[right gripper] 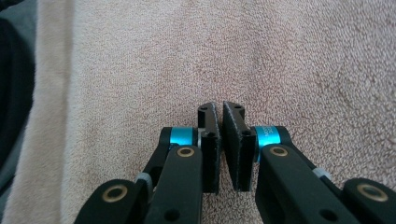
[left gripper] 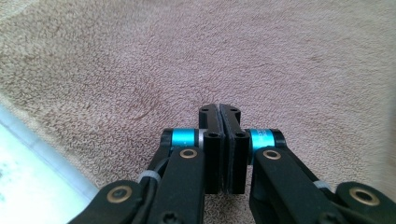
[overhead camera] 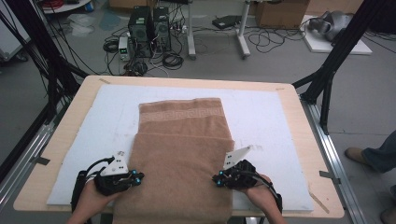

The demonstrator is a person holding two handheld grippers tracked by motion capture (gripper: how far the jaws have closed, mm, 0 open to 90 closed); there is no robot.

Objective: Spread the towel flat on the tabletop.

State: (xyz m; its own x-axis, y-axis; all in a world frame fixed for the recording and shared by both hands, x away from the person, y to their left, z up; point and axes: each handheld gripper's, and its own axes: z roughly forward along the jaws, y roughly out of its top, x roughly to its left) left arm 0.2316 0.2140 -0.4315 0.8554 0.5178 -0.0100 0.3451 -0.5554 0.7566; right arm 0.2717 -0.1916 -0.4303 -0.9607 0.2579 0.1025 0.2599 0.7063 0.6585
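Towel (overhead camera: 180,149), tan, partly folded, lies on the white mat (overhead camera: 271,116) covering the surface (overhead camera: 56,140), running from mat centre to the mat's near edge and hanging over it; patterned band at the far end. Left tool (overhead camera: 138,177) sits at the towel's left edge near the near end, jaws pressed together, terry cloth under them, no cloth visibly caught between the pads. Right tool (overhead camera: 216,179) sits at the towel's right edge opposite, jaws nearly together with a thin gap at the tips, nothing visibly pinched.
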